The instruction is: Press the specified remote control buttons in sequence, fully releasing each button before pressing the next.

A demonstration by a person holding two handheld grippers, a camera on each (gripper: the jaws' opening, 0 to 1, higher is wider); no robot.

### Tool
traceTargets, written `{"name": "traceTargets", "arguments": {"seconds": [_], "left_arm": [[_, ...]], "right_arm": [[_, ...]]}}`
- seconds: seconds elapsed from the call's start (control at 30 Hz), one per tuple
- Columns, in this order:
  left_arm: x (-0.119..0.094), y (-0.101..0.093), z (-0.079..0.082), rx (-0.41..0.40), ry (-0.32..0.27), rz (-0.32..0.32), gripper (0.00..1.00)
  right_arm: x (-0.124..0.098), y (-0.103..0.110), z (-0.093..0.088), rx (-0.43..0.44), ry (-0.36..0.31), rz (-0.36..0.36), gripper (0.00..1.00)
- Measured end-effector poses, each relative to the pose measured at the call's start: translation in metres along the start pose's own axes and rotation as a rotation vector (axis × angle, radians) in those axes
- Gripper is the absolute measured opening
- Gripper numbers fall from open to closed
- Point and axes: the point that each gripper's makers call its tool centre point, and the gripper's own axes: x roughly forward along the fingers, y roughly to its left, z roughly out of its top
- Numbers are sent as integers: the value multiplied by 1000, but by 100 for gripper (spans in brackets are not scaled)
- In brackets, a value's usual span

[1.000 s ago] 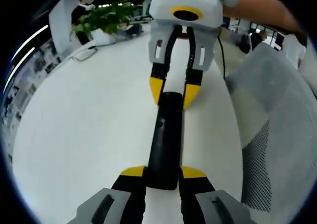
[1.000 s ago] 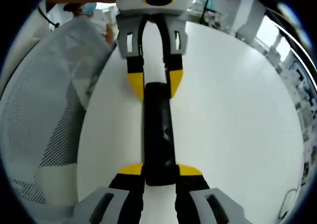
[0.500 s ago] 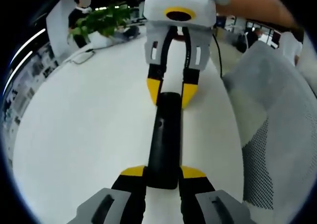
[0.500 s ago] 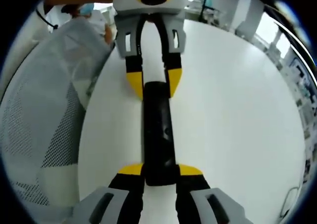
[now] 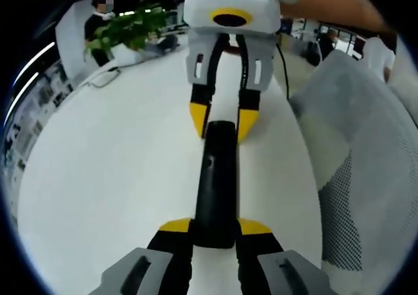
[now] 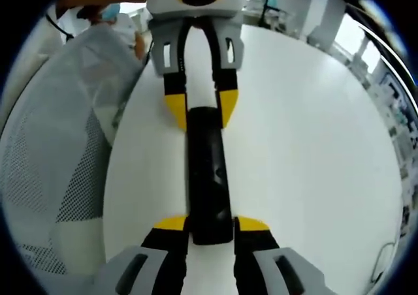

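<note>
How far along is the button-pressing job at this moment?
Done: the black remote is held at both ends, left gripper on the near end, right gripper on the far end, above the white table. In hand: holding it. Left: the presses; none shows.

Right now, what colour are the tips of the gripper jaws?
Yellow, on black jaws; clearest in the left gripper view, on the right gripper clamping the remote.

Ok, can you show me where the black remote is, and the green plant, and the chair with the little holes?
remote [image 5: 214, 184], left gripper view, middle of its black body
plant [image 5: 127, 31], left gripper view, its green leaves
chair [image 6: 52, 158], right gripper view, its mesh back
</note>
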Motion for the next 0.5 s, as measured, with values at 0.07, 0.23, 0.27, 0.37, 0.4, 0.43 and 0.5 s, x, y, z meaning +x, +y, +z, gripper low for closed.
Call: {"name": "traceTargets", "arguments": {"seconds": [0.07,0.23,0.27,0.37,0.4,0.43,0.5], "left_arm": [[0,-1,0,1,1,-1,24],[0,-1,-1,2,-1,-3,24],[0,0,-1,3,-1,-3,24],[0,-1,-1,5,1,-5,24],[0,-1,-1,6,2,-6,24],[0,-1,-1,6,1,-7,24],[0,-1,0,7,1,-7,24]], "right_arm": [[0,2,0,4,2,5,32],[-5,4,2,3,-7,8,32],[-6,4,2,2,-9,6,33],[-11,4,1,-6,2,6,35],[-13,5,1,-15,9,7,34],[-16,4,-1,-24,19,5,32],[-22,4,-1,-34,29,7,28]]}}
